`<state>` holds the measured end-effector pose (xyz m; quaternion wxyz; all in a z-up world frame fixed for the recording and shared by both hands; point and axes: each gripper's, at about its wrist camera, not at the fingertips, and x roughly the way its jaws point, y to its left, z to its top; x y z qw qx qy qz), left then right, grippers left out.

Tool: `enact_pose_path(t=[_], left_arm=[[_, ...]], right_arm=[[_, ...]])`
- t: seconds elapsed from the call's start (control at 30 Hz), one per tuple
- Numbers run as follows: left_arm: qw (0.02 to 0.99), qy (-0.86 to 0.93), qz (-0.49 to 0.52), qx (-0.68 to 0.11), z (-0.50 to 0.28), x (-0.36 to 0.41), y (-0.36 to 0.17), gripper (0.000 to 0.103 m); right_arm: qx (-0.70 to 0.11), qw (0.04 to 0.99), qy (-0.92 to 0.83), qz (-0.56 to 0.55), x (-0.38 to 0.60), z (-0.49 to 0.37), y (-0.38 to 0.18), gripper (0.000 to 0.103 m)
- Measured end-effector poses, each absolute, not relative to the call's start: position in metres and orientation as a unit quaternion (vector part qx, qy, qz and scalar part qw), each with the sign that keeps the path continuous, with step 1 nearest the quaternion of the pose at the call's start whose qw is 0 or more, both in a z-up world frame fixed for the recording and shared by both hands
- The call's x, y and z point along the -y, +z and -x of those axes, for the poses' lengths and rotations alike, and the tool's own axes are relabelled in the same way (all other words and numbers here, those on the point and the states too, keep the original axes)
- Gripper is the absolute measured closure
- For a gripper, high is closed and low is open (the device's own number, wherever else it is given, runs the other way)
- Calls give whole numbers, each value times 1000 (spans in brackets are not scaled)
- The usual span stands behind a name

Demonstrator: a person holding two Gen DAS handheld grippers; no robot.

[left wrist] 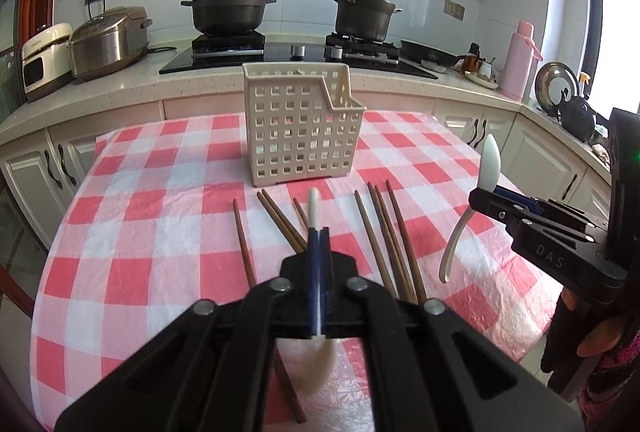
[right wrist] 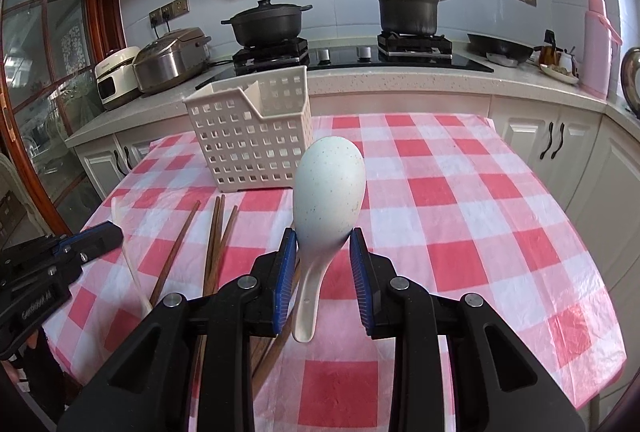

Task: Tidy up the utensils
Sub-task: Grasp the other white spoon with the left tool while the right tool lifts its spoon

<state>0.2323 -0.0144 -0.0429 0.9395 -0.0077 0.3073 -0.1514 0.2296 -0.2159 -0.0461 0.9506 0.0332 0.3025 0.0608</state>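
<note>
- Left tool [left wrist: 319, 232], low in the middle of the left wrist view, is clamped edge-on around a white spoon [left wrist: 314, 207]; the handle tip sticks out ahead of the pads and the bowl hangs back underneath, so the thin handle is what the jaws pinch.
- Right tool [right wrist: 323, 236], at the bottom centre of the right wrist view, grips a pale speckled spoon [right wrist: 329, 183] at the neck, where the bowl narrows. The jaws stand partly apart because the neck fills them; the bowl rises ahead and the handle hangs below.
- Both spoons look lifted clear of the desk [left wrist: 168, 191], which suits carrying them over to the holder.
- Perforated cream basket [left wrist: 300, 127] stands upright at the centre of the left wrist view, on the checked cloth beyond the utensils. Its stepped front wall suggests a lower section, probably meant for short pieces such as spoons.
- Brown chopsticks [left wrist: 384, 232] lie loose on the cloth in front of the basket, fanned in small groups below and between the tools; they seem to be left for later.
- Task looks early: little can be made out inside the basket.
</note>
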Motion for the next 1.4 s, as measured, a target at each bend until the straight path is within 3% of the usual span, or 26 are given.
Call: enact_pose_path(t=[0.3, 0.37, 0.43, 0.53, 0.77, 1.0, 1.4], left_arm=[[934, -151, 2, -323, -245, 18, -45, 102], [929, -145, 3, -340, -251, 17, -55, 96], [924, -141, 3, -354, -258, 17, -66, 76], [922, -135, -6, -364, -264, 19, -78, 67], [906, -132, -17, -401, -280, 23, -110, 69], [893, -123, -38, -431, -295, 29, -130, 83], [900, -94, -62, -421, -300, 35, -133, 91]], right_arm=[[-297, 952, 69, -31, 210, -239, -41, 75], [-305, 949, 70, -34, 211, -240, -46, 75], [-313, 946, 71, -38, 212, -241, -51, 75], [-322, 943, 73, -41, 212, -243, -58, 75], [-330, 940, 77, -47, 213, -252, -66, 75], [-338, 936, 76, -58, 216, -259, -74, 75], [-344, 934, 87, -50, 210, -267, -82, 75]])
